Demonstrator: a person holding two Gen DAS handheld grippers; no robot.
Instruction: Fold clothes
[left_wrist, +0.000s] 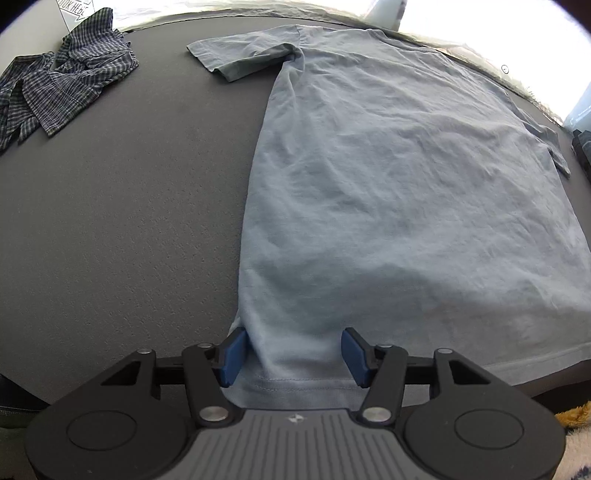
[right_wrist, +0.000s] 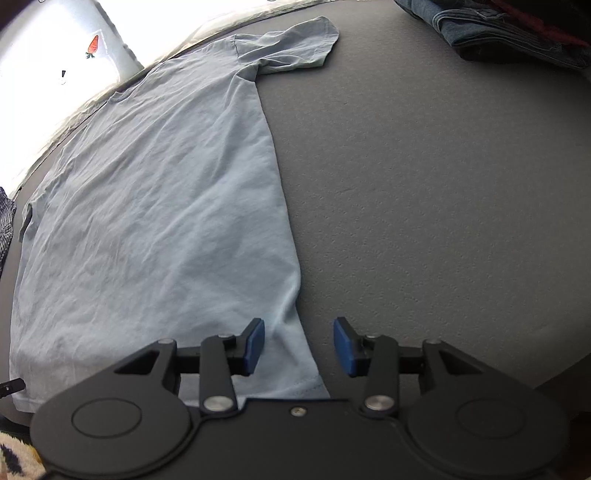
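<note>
Shirt (left_wrist: 388, 177), pale blue, lies spread flat on the grey bench (left_wrist: 110, 221), hem nearest. Left tool (left_wrist: 293, 356) stands apart over the near left hem corner; right tool (right_wrist: 299, 345) stands apart over the near right corner. Checked cloth (left_wrist: 62, 81) lies far left.

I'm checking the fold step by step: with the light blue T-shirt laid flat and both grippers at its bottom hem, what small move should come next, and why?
Probably close both grippers on the hem corners. The left gripper and right gripper are open, each straddling a bottom corner of the T-shirt, pads not yet pressing the cloth. The shirt lies spread flat on the grey table, ready to be lifted and folded toward the collar.
</note>
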